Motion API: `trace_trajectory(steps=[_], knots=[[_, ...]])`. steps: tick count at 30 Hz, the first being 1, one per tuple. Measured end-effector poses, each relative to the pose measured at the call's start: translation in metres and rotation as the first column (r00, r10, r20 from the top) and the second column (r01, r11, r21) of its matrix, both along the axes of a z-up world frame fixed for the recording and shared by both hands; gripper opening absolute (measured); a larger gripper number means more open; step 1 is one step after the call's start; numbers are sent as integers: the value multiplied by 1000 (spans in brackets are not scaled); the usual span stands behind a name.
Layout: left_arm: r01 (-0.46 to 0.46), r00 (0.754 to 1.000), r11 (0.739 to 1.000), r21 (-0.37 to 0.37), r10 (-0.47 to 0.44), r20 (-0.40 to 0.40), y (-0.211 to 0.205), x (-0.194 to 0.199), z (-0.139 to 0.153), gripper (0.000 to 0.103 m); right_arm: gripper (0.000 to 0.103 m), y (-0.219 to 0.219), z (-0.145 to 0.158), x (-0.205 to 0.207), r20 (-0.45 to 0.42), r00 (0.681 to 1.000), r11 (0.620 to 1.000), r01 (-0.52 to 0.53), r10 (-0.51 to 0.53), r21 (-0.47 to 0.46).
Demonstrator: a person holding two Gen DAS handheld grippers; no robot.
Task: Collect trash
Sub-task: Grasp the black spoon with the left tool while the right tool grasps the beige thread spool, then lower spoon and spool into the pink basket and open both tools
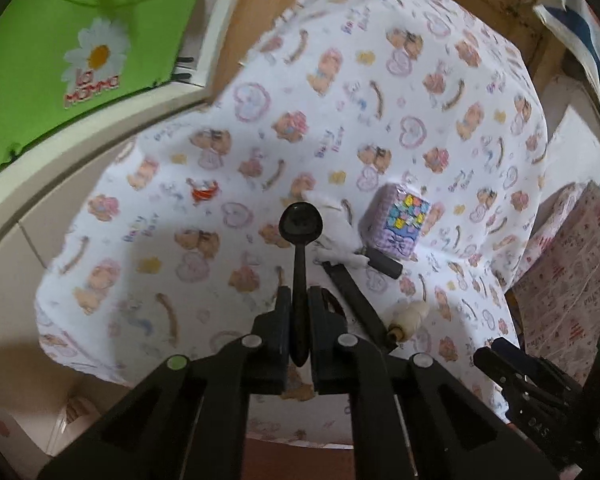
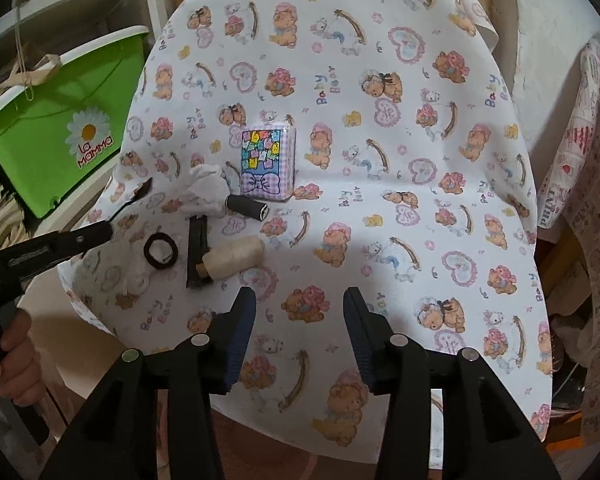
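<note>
My left hand-held gripper (image 1: 299, 312) is clamped on the handle of a black plastic spoon (image 1: 300, 224), bowl pointing forward above the desk (image 2: 380, 220) and its bear-print cloth. From the right wrist view the spoon (image 2: 140, 192) hangs off the desk's left edge, near the green bin (image 2: 60, 152) with the daisy sticker. I judge it very light, stiff and a bit slick; the thin handle could pivot between the pads, so a hold low on the handle suits it.

My right hand-held gripper (image 2: 299, 320) has its jaws apart with nothing between them, hovering over the near part of the cloth.

Beyond it lies the rest of the clutter. The crumpled white tissue (image 2: 206, 192) looks like the clearest trash: soft, weightless, easy to pinch anywhere on its bulk. Just beside it lie a small dark cylinder (image 2: 246, 204), a flat black strip (image 2: 197, 252) touching a cream thread spool (image 2: 236, 258), and a black ring (image 2: 161, 250), which looks like a hair tie. The spool would roll; I would take it across its middle. The checked tissue pack (image 2: 266, 164) stands behind them, soft-sided and light.
</note>
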State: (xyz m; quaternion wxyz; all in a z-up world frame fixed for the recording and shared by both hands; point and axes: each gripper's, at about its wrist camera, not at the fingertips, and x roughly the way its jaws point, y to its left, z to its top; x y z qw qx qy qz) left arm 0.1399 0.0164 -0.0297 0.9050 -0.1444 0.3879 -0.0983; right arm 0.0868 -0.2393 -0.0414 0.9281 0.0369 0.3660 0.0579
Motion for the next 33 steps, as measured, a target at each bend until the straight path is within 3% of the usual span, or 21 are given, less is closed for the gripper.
trace_trajectory(steps=[1, 3, 6, 9, 18, 22, 24, 33], knots=[[-12, 1000, 1000, 3, 12, 2, 5, -3, 1, 7, 50, 2, 1, 1, 6, 1000, 1000, 2, -2, 2], [-28, 1000, 999, 36, 28, 11, 9, -8, 2, 7, 64, 5, 3, 4, 19, 1000, 1000, 3, -3, 9], [-63, 997, 993, 100, 59, 40, 10, -18, 6, 7, 70, 14, 9, 8, 53, 999, 1000, -5, 3, 29], [-84, 994, 992, 89, 77, 71, 15, -27, 14, 7, 81, 28, 9, 17, 63, 998, 999, -23, 21, 33], [-120, 983, 962, 246, 80, 168, 5, -37, 19, 7, 81, 51, -29, 59, -47, 998, 997, 47, -44, 54], [-109, 984, 964, 244, 69, 165, 5, -40, 20, 7, 75, 54, -38, 66, -56, 997, 998, 63, -62, 27], [-109, 984, 964, 242, 70, 165, 6, -42, 20, 7, 52, 54, -37, 65, -41, 998, 998, 53, -52, 30], [-93, 984, 968, 233, 53, 171, 5, -53, 25, 7, 50, 41, -18, 54, 14, 998, 997, 59, -60, 41]])
